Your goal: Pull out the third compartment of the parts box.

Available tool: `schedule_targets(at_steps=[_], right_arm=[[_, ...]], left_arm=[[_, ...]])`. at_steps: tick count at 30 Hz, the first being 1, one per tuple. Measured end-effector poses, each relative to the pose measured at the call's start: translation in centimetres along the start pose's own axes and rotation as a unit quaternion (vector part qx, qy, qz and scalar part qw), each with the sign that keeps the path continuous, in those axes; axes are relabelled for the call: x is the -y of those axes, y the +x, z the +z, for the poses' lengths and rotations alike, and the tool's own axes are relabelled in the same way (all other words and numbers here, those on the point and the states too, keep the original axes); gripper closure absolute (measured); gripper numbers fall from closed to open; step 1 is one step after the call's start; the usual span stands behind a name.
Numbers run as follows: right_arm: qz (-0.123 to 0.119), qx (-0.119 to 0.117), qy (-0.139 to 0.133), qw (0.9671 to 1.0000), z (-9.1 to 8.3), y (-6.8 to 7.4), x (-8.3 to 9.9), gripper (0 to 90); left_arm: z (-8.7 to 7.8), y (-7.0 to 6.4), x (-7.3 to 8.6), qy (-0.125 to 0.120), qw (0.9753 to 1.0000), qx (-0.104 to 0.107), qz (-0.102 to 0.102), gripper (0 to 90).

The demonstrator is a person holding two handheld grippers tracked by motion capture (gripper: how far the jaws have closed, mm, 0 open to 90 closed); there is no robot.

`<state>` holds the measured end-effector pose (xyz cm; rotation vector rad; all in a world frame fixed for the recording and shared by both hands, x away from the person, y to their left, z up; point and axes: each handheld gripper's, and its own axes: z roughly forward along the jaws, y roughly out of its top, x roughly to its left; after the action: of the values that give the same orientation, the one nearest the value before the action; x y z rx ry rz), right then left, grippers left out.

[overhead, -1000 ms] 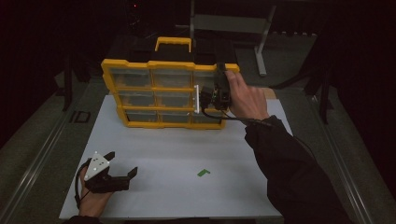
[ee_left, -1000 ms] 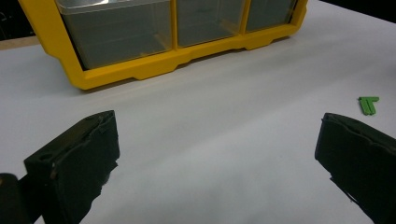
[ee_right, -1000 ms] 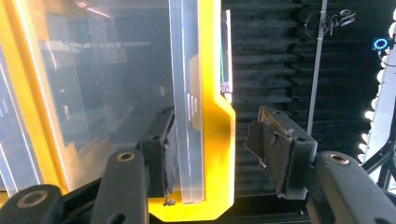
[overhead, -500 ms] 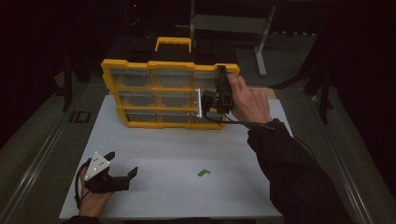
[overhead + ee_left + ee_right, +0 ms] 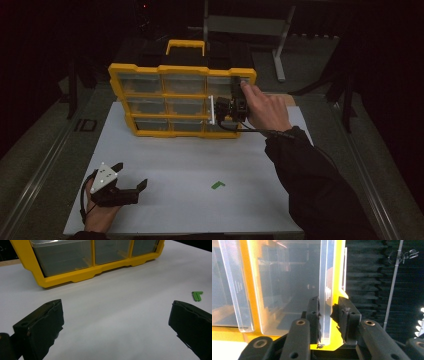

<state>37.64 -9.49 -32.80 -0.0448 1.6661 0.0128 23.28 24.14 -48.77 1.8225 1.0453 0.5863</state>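
Yellow organizer case stands upright at far edge of white table, clear front toward the person, long axis across the table, handle up. Compartments counted: nine, three rows of three. One green L-shaped piece lying flat on table, well apart from case.

Right gripper at case's right end, middle row, pinching thin edge of clear drawer front; jaws pressed on either side. Right hand over gripper, forearm reaching forward.

Left gripper low near table's near-left corner, jaws spread wide, holding nothing, pointing right.
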Motion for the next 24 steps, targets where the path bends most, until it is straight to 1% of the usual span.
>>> schedule_targets(at_steps=[5, 9, 11, 13, 15, 16, 20, 24], right_arm=[[0.002, -0.011, 0.001, 0.9999, 0.09, -0.05, 0.02, 77.4], [0.000, -0.013, 0.004, 0.9999, 0.11, -0.12, -0.02, 77.9], [-0.004, -0.009, 0.006, 0.9999, 0.11, 0.03, -0.07, 78.2], [-0.004, -0.011, 0.007, 0.9999, 0.05, 0.04, -0.10, 78.2], [-0.004, -0.014, 0.004, 0.9999, 0.00, 0.00, -0.06, 78.2], [-0.007, -0.016, 0.004, 0.9998, -0.04, -0.03, -0.04, 78.2], [-0.007, -0.018, 0.004, 0.9998, -0.17, 0.02, -0.05, 78.3], [-0.012, -0.019, 0.002, 0.9997, -0.30, -0.03, -0.03, 78.4]], left_arm=[[0.01, -0.01, 0.00, 0.000, 1.0000, 0.000, 0.000, 0.1], [0.02, -0.01, 0.00, 0.000, 1.0000, 0.000, 0.001, 0.1], [0.03, -0.01, 0.00, 0.000, 1.0000, 0.000, 0.001, 0.1], [0.04, -0.01, 0.00, 0.001, 1.0000, 0.000, 0.001, 0.1], [0.05, -0.02, 0.00, 0.001, 1.0000, 0.000, 0.002, 0.1], [0.05, -0.02, 0.00, 0.001, 1.0000, 0.000, 0.001, 0.1], [0.04, -0.01, 0.00, 0.002, 1.0000, 0.000, 0.001, 0.1], [0.03, 0.00, 0.00, 0.001, 1.0000, 0.000, 0.001, 0.1]])
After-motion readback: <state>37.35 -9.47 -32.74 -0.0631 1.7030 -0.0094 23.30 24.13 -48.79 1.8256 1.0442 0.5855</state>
